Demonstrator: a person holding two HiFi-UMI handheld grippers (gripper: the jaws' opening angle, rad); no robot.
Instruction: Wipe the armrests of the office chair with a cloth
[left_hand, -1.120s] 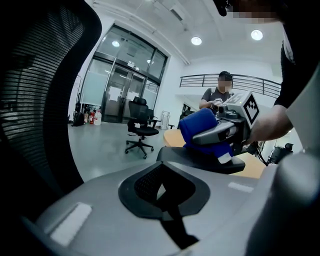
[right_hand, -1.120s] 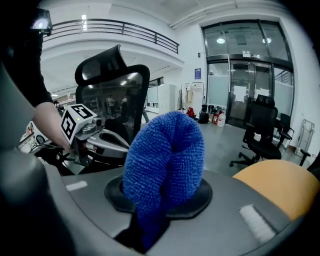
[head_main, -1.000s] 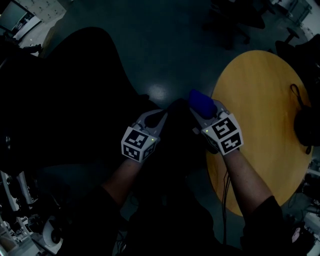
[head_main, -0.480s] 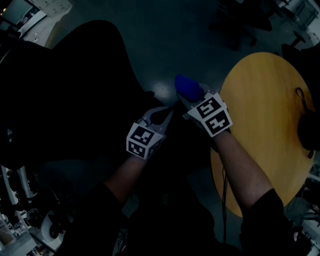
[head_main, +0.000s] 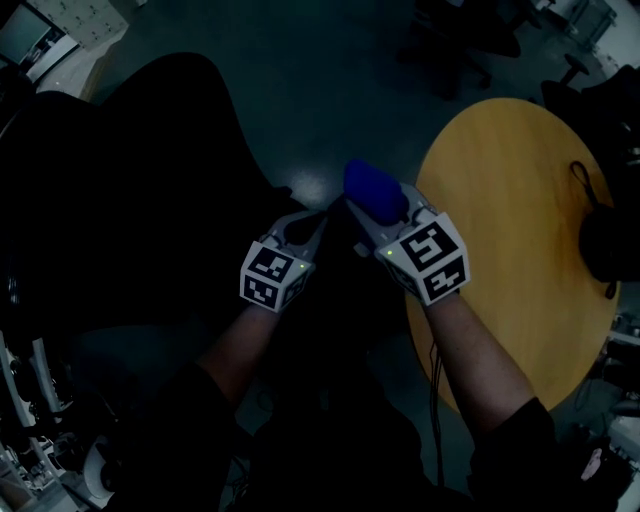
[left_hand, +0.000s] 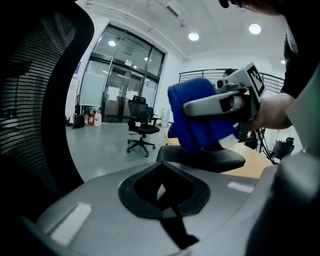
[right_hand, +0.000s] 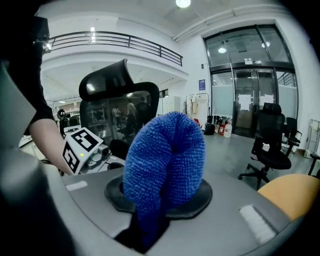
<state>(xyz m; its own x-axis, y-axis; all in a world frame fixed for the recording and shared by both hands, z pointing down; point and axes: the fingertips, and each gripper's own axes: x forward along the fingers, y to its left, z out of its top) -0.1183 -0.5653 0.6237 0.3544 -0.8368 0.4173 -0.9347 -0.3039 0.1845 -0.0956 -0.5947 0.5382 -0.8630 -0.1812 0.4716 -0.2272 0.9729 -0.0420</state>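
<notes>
My right gripper (head_main: 378, 212) is shut on a folded blue microfibre cloth (head_main: 374, 191) (right_hand: 165, 160). In the left gripper view the cloth (left_hand: 196, 120) rests on top of the black armrest pad (left_hand: 207, 159) of the office chair, with the right gripper (left_hand: 220, 102) above it. My left gripper (head_main: 305, 232) sits just left of the cloth, shut, with nothing between its fingers (left_hand: 162, 197). Its marker cube (right_hand: 80, 145) shows in the right gripper view. The chair's black mesh backrest (head_main: 140, 200) (right_hand: 117, 100) stands to the left. The armrest itself is lost in shadow in the head view.
A round yellow table (head_main: 520, 230) stands close on the right, with a black corded item (head_main: 600, 240) near its far edge. Other black office chairs (left_hand: 140, 125) (right_hand: 272, 137) stand on the grey floor further off, before glass doors.
The right gripper has carried the cloth leftward, closer to the left gripper's tip. The left gripper has barely moved.
</notes>
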